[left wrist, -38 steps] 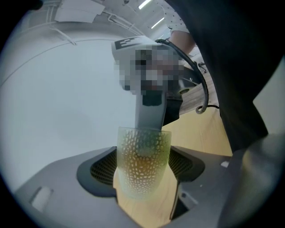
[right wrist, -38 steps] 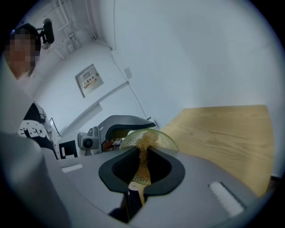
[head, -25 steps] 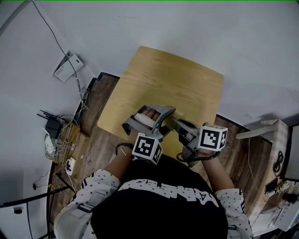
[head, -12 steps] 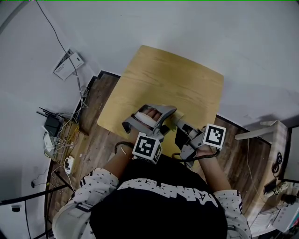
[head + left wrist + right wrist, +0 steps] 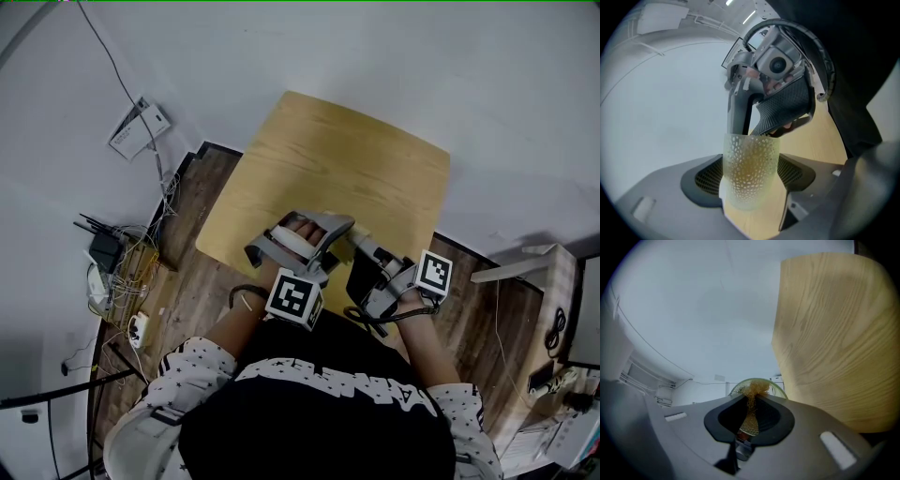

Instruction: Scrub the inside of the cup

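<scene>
The left gripper [image 5: 302, 228] clamps the cup [image 5: 751, 171] between its jaws. The right gripper [image 5: 362, 247] pinches a scrubber [image 5: 751, 414] at the cup's mouth.

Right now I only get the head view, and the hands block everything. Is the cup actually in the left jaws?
Observer: Yes. In the left gripper view, the left gripper has its jaws closed on a dimpled, translucent cup.
Operator: What's the right one carrying?
Observer: The right gripper has its jaws pinched on a golden mesh scrubber.
Operator: Is it at the cup?
Observer: In the right gripper view, the scrubber's frayed tip lies inside the circle of the cup's rim.
</scene>
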A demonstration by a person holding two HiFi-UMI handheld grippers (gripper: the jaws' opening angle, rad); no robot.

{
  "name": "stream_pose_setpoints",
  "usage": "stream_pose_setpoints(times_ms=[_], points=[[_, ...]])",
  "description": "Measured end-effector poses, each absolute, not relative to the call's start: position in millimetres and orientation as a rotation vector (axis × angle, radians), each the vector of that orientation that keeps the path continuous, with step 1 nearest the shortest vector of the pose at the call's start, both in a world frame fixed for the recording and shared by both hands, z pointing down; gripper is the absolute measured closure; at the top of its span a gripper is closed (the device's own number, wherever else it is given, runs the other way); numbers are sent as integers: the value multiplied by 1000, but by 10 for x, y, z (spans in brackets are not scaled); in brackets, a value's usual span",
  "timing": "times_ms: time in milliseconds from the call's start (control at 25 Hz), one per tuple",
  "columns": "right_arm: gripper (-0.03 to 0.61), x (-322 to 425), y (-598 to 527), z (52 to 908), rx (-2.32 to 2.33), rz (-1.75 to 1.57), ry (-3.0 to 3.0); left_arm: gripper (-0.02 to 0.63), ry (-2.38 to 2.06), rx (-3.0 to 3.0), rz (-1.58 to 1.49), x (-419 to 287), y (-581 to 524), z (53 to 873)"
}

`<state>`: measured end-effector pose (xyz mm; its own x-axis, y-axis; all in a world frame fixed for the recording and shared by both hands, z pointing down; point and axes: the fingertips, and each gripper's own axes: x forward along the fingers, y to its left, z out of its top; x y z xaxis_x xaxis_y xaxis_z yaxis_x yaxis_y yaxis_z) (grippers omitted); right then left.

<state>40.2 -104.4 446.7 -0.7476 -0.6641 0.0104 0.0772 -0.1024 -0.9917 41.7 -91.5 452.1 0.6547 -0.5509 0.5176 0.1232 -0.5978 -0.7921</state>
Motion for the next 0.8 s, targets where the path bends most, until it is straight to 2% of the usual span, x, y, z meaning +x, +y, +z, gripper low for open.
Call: stream_pose_setpoints(times_ms=[320,800], points=[[532,352,-1065,4303,-706,-1800,1887,255,381,-2012,-961,392,-965,4408],[534,128,-990,3938,-814,-1440,2437,255,396,-2043,-943,334,-934,4217]])
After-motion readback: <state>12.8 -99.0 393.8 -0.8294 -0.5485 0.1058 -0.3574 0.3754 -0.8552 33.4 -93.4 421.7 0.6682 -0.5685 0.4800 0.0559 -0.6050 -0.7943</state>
